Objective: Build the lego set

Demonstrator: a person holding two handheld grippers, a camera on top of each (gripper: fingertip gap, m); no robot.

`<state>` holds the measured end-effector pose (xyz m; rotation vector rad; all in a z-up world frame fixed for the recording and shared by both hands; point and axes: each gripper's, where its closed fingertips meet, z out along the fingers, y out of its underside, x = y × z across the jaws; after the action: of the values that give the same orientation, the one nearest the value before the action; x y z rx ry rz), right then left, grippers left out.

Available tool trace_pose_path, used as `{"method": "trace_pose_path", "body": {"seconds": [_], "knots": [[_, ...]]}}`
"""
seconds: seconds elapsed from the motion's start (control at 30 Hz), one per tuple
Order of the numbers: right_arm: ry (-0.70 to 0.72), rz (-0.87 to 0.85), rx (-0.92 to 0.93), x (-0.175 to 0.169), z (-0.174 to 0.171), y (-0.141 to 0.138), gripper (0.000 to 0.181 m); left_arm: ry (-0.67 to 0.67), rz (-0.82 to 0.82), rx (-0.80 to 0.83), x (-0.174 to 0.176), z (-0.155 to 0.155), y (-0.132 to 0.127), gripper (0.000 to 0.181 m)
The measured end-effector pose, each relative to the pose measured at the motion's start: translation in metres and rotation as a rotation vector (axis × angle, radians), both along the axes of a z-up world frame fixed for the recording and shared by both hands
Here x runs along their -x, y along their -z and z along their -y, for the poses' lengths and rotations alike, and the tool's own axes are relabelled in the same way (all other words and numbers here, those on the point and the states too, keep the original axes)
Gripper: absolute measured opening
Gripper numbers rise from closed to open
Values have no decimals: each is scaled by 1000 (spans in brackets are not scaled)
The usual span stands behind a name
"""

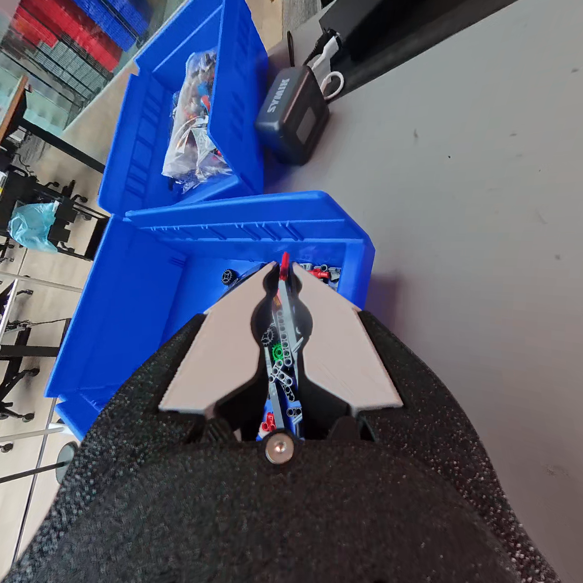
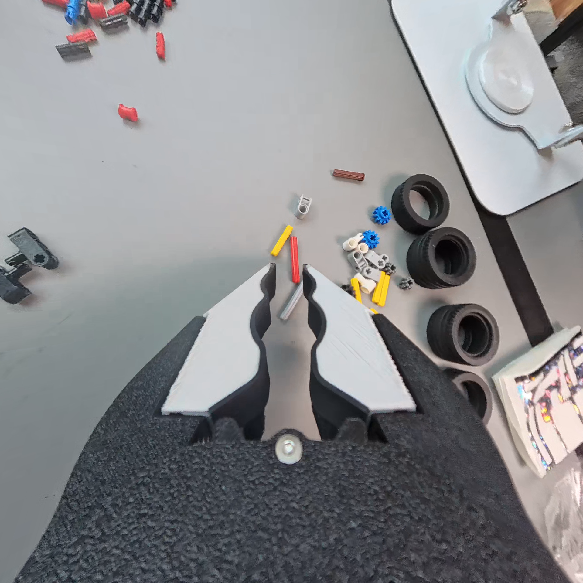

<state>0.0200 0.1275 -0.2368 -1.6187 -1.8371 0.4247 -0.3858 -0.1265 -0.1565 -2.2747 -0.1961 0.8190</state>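
My left gripper (image 1: 284, 268) is shut on a partly built lego assembly (image 1: 284, 340): a long grey holed beam with a red piece at its tip, a green part and a black gear. It hangs above a blue bin (image 1: 132, 299) with loose pieces inside. My right gripper (image 2: 288, 266) is open and empty just above the grey table (image 2: 205, 157). A red axle (image 2: 294, 258) and a grey axle (image 2: 291, 301) lie between its fingertips. A yellow axle (image 2: 281, 240) lies just ahead to the left.
Several black tyres (image 2: 441, 257), blue gears (image 2: 381, 215), a pile of small grey, white and yellow parts (image 2: 367, 268) and a brown axle (image 2: 348, 175) lie right of the right gripper. Red and black pins (image 2: 94, 19) lie far left. A second blue bin (image 1: 195, 110) holds bagged parts. A black box (image 1: 291, 115) stands beside it. There is about 50 cm between the tips of the two grippers.
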Motion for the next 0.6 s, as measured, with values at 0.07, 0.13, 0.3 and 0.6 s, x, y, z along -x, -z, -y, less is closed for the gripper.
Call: {"method": "trace_pose_path", "body": {"seconds": [0.07,0.13,0.3,0.6], "knots": [[-33,48,12,4,-3,6,16,23,-21,-24,-6,-4,-4,10],[-62,70,67,7,1,9,9,62,-27,-72,-16,-11,-12,11],[-90,76,52,5,10,8,3,290,12,-204,-67,-39,-32,15],[-410,-294,-121,22,160,-79,3,1148,757,-237,-333,-59,-10,24]]}}
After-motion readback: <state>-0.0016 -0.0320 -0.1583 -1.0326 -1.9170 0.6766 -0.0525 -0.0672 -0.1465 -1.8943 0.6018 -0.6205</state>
